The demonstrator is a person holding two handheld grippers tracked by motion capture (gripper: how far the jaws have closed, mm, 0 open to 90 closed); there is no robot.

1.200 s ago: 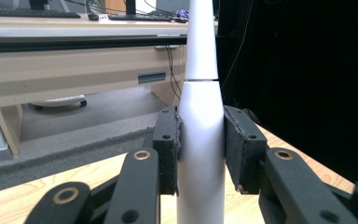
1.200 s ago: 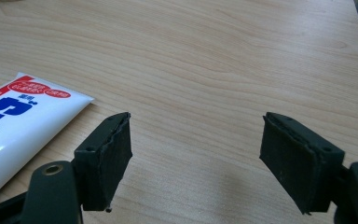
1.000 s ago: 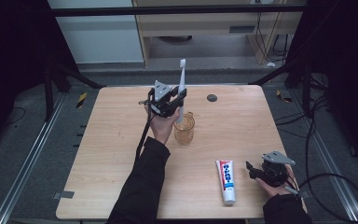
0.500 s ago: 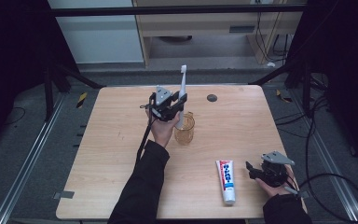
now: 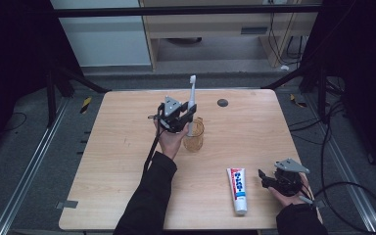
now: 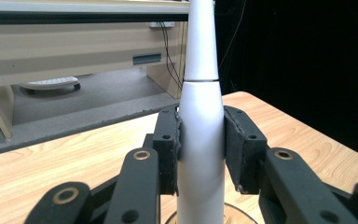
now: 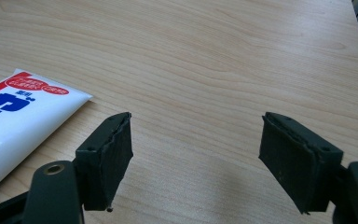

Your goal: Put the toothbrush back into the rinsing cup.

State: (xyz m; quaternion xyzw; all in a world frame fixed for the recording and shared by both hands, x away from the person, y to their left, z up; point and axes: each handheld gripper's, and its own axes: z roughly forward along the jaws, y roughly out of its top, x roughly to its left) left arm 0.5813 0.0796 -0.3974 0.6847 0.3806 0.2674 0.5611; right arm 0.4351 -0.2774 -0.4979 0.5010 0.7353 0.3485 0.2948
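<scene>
The person's left gripper (image 5: 185, 116) is holding a white electric toothbrush (image 5: 191, 100) upright over the amber glass cup (image 5: 194, 135) in the middle of the counter (image 5: 112, 161). From where I'm standing, this looks like the step of standing the brush in the cup: its lower end is reaching down into the cup's mouth while the bristle head is pointing up toward the far edge. In the left gripper view the two fingers (image 6: 168, 149) are pressing flat against either side of the toothbrush's thick handle (image 6: 200, 154), just below the seam where the neck begins, so the brush is sitting squarely between them, and the rim of the cup is showing just beneath.

I'd judge the next move is calling for lowering until the base is resting on the cup's bottom, then easing the fingers apart without tipping the cup.

The right gripper (image 5: 272, 179) is waiting near the counter's near right corner, its fingers (image 7: 107, 154) spread wide around nothing, just beside a toothpaste tube (image 5: 238, 190) lying flat.
</scene>
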